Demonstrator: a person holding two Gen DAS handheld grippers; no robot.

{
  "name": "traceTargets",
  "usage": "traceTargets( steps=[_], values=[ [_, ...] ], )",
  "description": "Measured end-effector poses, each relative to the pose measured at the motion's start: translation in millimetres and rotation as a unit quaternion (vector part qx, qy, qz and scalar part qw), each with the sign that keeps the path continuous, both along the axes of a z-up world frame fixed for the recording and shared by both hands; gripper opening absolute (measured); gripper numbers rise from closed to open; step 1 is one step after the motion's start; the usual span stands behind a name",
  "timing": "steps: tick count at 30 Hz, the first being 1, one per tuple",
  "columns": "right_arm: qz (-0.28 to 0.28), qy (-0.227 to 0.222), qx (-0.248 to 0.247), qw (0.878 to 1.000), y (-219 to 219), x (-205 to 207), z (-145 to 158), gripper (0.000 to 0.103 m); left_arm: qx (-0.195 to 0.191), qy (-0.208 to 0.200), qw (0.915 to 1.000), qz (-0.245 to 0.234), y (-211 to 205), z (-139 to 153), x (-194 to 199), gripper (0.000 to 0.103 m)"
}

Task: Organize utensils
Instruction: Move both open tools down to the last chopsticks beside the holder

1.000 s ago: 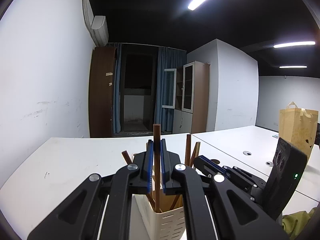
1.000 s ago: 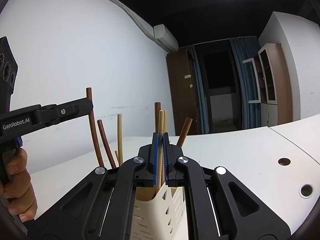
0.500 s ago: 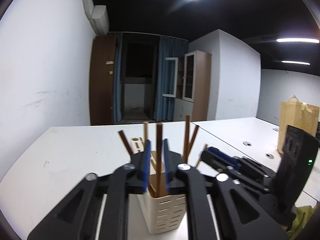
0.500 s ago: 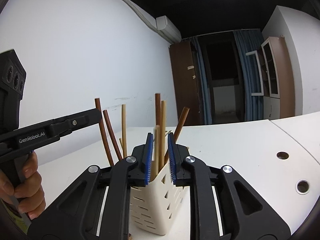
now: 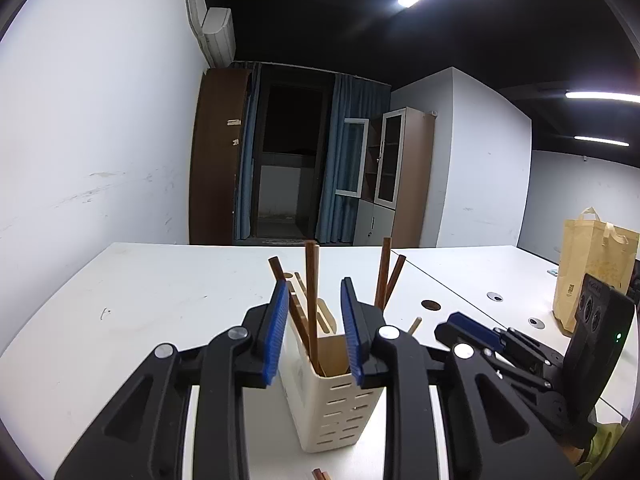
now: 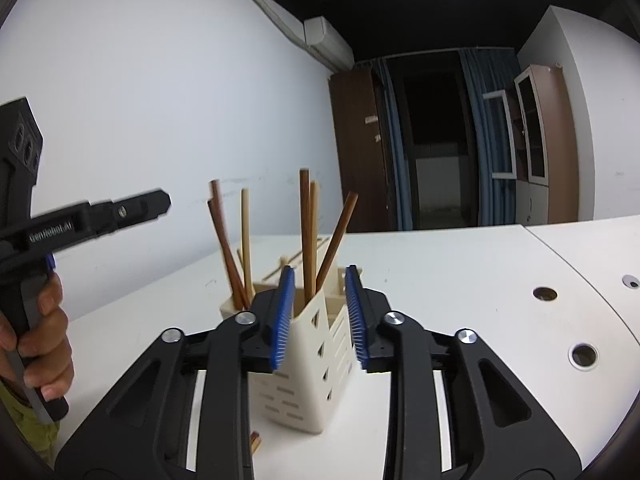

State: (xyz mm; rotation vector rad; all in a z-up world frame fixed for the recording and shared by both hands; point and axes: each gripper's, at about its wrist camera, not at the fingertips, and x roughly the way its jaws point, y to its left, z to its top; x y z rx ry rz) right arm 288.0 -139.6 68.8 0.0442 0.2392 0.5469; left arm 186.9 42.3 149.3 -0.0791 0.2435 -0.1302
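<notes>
A cream slotted utensil holder [image 5: 336, 412] [image 6: 308, 380] stands on the white table [image 5: 160, 300], with several brown and pale chopsticks upright in it. My left gripper [image 5: 314, 336] is just in front of the holder. Its jaws are opening, and a dark chopstick [image 5: 311, 300] stands free between the blue pads, untouched. My right gripper [image 6: 319, 312] faces the holder from the other side, its jaws also opening. A dark chopstick [image 6: 306, 232] and a pale chopstick [image 6: 313, 216] rise behind the gap, with nothing gripped. Each gripper shows in the other's view: left gripper [image 6: 132, 210], right gripper [image 5: 460, 332].
A loose chopstick end [image 6: 256, 442] [image 5: 320, 474] lies on the table at the holder's foot. A hand [image 6: 44, 340] holds the left gripper's handle. A tan paper bag [image 5: 592, 264] stands far right. Cable holes [image 6: 545, 293] dot the tabletop.
Both grippers have opened and let go of the chopsticks they were shut on. Those chopsticks now stand in the holder. Both grippers have drawn back a little from it.
</notes>
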Motion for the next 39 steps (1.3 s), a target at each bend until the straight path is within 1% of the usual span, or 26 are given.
traceTargets(
  steps=[3,6,9,12,13,14,15,20,24,28,34,39],
  values=[
    [0.006,0.025,-0.001,1.000,-0.1,-2.3,-3.1,0.031,0.001,0.000,1.0000,0.003,2.3,-0.3,-7.1,0.028],
    [0.015,0.039,-0.012,0.999,4.1,-6.0,-7.9,0.035,-0.003,0.007,0.9999,0.008,6.9,-5.0,-14.1,0.031],
    [0.022,0.056,-0.030,0.998,11.5,-10.6,-16.0,0.037,-0.014,0.021,0.9996,0.013,14.0,-16.0,-20.6,0.032],
    [0.034,0.083,-0.050,0.995,22.4,-11.9,-24.3,0.040,-0.009,0.034,0.9991,0.022,16.7,-24.3,-24.8,0.032],
    [0.037,0.092,-0.057,0.993,26.0,-12.7,-27.6,0.041,-0.009,0.037,0.9990,0.024,17.7,-26.2,-26.4,0.032],
    [0.039,0.099,-0.063,0.992,27.6,-10.3,-27.0,0.041,-0.010,0.041,0.9988,0.026,18.5,-28.3,-27.9,0.036],
    [0.043,0.108,-0.068,0.991,30.4,-11.9,-30.8,0.042,-0.011,0.043,0.9987,0.026,19.6,-29.3,-29.7,0.038],
    [0.058,0.148,-0.097,0.982,46.3,-15.3,-46.5,0.043,-0.011,0.058,0.9978,0.031,23.1,-41.8,-37.5,0.039],
    [0.054,0.177,-0.128,0.974,57.8,-15.2,-61.8,0.044,-0.027,0.065,0.9964,0.048,32.0,-48.1,-43.5,0.039],
    [0.052,0.218,-0.156,0.962,69.9,-11.1,-85.0,0.044,-0.037,0.076,0.9950,0.053,41.1,-55.3,-47.4,0.039],
    [0.049,0.251,-0.184,0.949,83.2,-8.0,-107.2,0.044,-0.032,0.088,0.9936,0.064,45.2,-61.7,-50.9,0.039],
    [0.039,0.262,-0.191,0.945,89.3,-6.4,-113.5,0.043,-0.039,0.094,0.9927,0.065,50.0,-63.9,-50.7,0.040]
  ],
)
